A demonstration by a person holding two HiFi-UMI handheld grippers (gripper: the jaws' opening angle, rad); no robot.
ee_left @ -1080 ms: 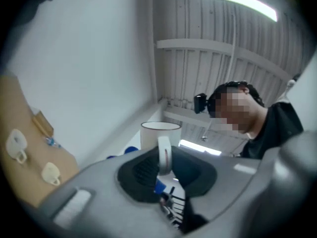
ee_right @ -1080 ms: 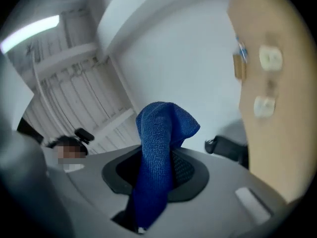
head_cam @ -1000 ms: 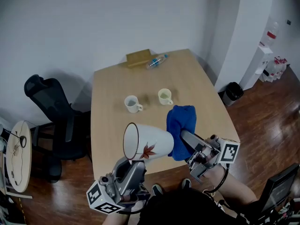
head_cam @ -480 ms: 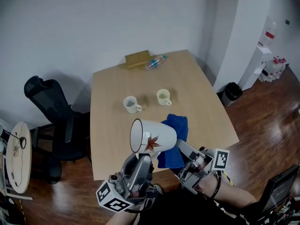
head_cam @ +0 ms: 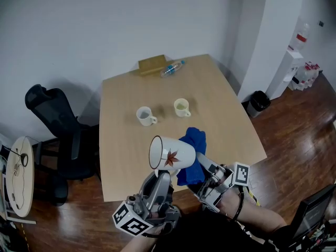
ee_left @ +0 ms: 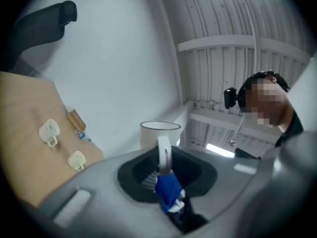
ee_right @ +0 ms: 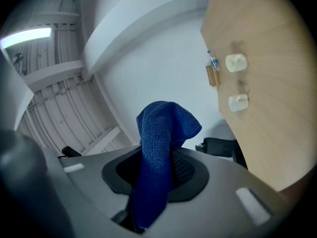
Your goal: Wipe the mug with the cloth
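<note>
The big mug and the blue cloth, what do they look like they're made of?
Mug: smooth white with a thin dark rim and a printed red leaf; glazed ceramic or enamelled metal, hard to say which. Cloth: soft matte blue with a fine looped weave, probably microfibre.

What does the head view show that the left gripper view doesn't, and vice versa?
Only the head view: the red leaf on the mug, and the right gripper gripping the blue cloth. Only the left gripper view: the left gripper shut on the mug's handle. Both: the mug, two small cups and a bottle on the table.
</note>
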